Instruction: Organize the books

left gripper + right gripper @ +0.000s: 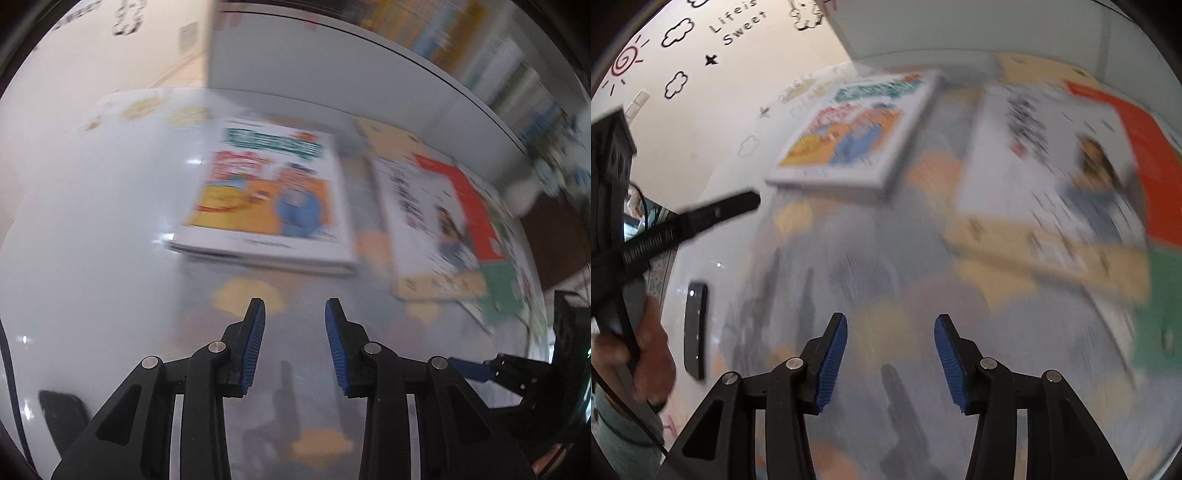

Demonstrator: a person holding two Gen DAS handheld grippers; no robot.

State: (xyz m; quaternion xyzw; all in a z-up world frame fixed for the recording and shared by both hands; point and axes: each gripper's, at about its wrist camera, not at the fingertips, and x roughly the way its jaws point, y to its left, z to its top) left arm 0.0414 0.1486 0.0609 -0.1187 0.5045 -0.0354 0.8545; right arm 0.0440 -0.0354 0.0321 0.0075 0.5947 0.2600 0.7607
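A stack of books topped by a colourful cartoon cover lies flat on the glossy white table. To its right lies a larger white book with a red band over a tan and green one. My left gripper hovers open over the table just in front of the cartoon stack, with nothing between its blue pads. My right gripper is open too and holds nothing, nearer the red-banded book. Both views are blurred.
A white bookcase with upright books rises behind the table. A black phone lies near the table's left front. A hand holding the left tool shows at the left of the right wrist view.
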